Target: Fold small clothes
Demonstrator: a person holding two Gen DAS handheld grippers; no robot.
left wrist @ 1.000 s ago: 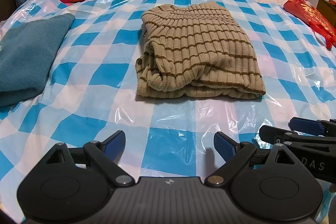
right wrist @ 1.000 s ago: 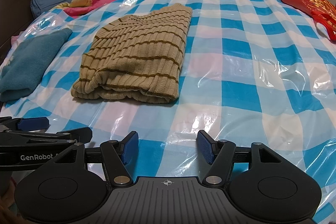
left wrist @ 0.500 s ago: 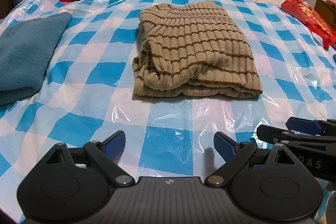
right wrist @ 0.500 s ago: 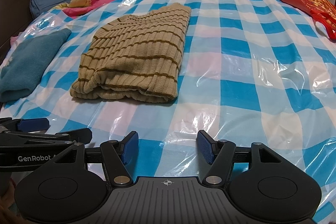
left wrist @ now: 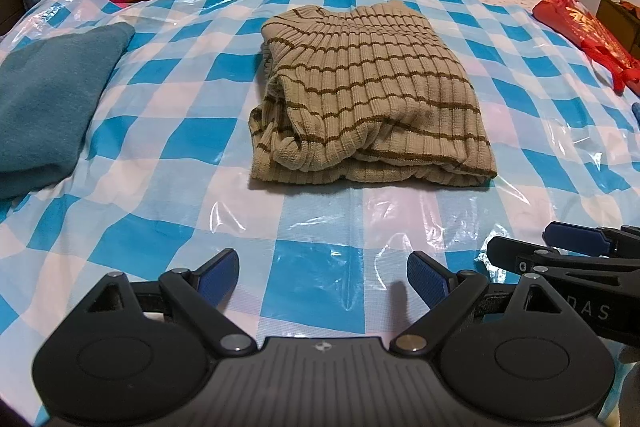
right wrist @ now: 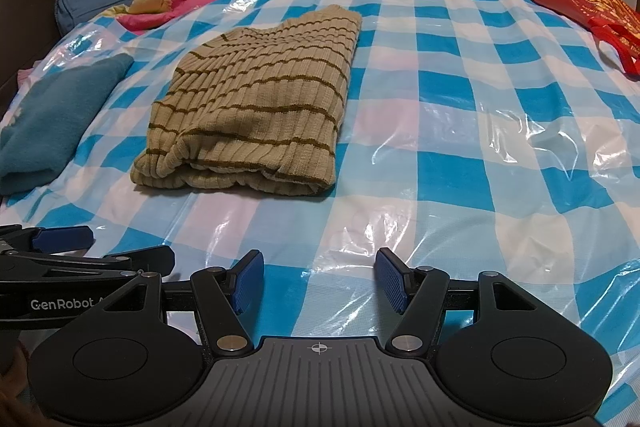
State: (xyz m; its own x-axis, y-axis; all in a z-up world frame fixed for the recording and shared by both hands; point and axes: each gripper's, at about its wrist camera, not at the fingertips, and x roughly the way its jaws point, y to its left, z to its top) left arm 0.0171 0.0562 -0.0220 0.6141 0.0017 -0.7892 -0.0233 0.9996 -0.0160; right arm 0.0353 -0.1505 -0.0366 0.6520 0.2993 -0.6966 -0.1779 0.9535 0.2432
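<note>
A folded ribbed, striped sweater (left wrist: pixel 368 99) lies on glossy checked plastic sheeting (left wrist: pixel 168 147); left gripper (left wrist: pixel 323 277) and right gripper (right wrist: pixel 319 281) spread, empty.

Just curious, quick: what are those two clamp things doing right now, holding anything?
Left gripper: open, holding nothing.
Right gripper: open, holding nothing.

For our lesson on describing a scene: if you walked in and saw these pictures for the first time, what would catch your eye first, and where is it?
The folded striped sweater draws the eye first, lying mid-bed on the blue-and-white checked sheet. A teal cloth lies to its left, and a red bag sits at the far right edge. In front, the left hand-held gripper and right hand-held gripper hang open, holding nothing.
</note>
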